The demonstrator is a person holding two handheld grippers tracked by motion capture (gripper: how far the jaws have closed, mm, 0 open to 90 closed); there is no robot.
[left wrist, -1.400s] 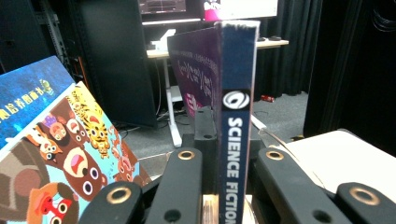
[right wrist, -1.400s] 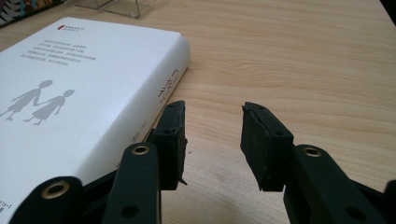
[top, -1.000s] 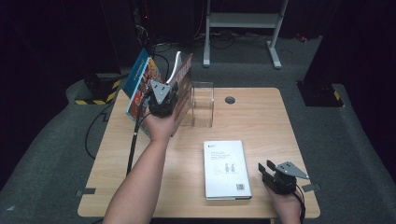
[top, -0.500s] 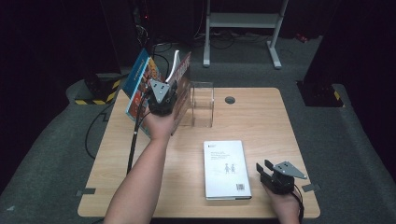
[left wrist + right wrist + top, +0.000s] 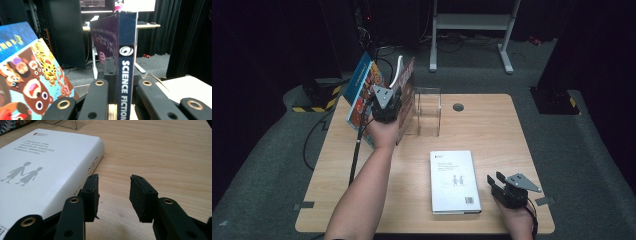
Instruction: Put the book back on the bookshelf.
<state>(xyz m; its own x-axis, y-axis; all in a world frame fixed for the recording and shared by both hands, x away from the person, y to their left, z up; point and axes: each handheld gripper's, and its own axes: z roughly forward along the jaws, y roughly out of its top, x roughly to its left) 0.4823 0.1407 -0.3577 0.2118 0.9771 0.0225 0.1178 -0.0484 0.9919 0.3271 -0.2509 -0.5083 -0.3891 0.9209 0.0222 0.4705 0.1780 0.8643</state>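
Note:
My left gripper (image 5: 388,100) is shut on the spine of a book marked "SCIENCE FICTION" (image 5: 126,62), held upright at the back left of the table beside a clear acrylic stand (image 5: 426,111). That same book (image 5: 406,85) shows a red cover from above. A picture book with cartoon animals (image 5: 32,80) leans just left of it, also seen as a blue-and-orange cover (image 5: 362,90). A white book (image 5: 454,180) lies flat at the front middle. My right gripper (image 5: 113,192) rests open on the table just right of the white book (image 5: 42,170), nothing between its jaws.
The wooden table (image 5: 492,125) has a round grommet hole (image 5: 458,107) behind the stand. A cable (image 5: 357,150) trails from the left gripper along the person's forearm. A white metal frame (image 5: 472,25) stands on the floor beyond the table.
The left gripper and its book have shifted slightly; the book stands a little more upright by the stand. The right gripper has stayed put.

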